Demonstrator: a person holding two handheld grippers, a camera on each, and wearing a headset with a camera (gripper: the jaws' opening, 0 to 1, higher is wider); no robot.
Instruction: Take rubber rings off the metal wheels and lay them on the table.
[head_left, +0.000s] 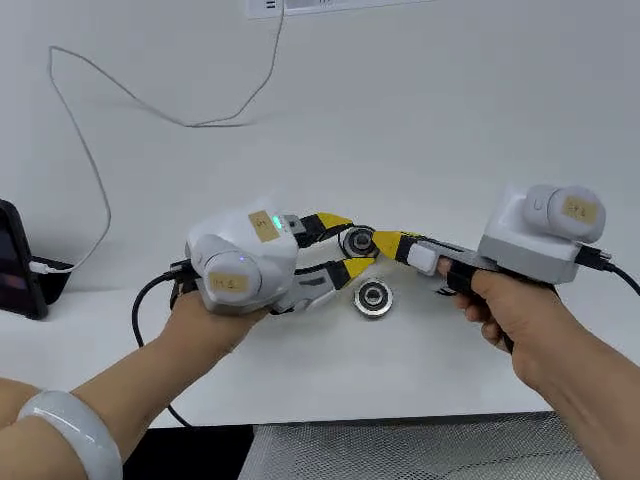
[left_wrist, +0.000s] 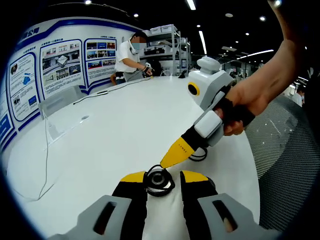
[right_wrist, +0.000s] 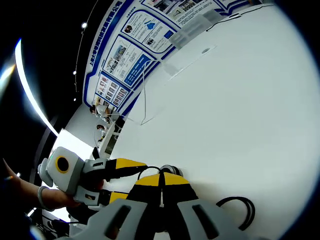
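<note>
My left gripper (head_left: 350, 243) is shut on a small metal wheel (head_left: 358, 242), held just above the white table (head_left: 450, 120). In the left gripper view the wheel (left_wrist: 159, 178) sits between the yellow fingertips (left_wrist: 134, 176), and its black rubber ring (left_wrist: 170, 188) bulges off one side. My right gripper (head_left: 385, 243) comes in from the right, its yellow tips shut on that ring at the wheel's edge. The right gripper view has its jaws (right_wrist: 161, 180) pressed together over a thin black strand. A second wheel (head_left: 373, 297) with its ring on lies flat on the table just below.
A dark phone (head_left: 15, 262) stands at the far left with a white cable (head_left: 100, 190) trailing across the table. The table's front edge runs close to my arms, and a mesh seat (head_left: 400, 450) is below it. A person (left_wrist: 131, 55) stands far off.
</note>
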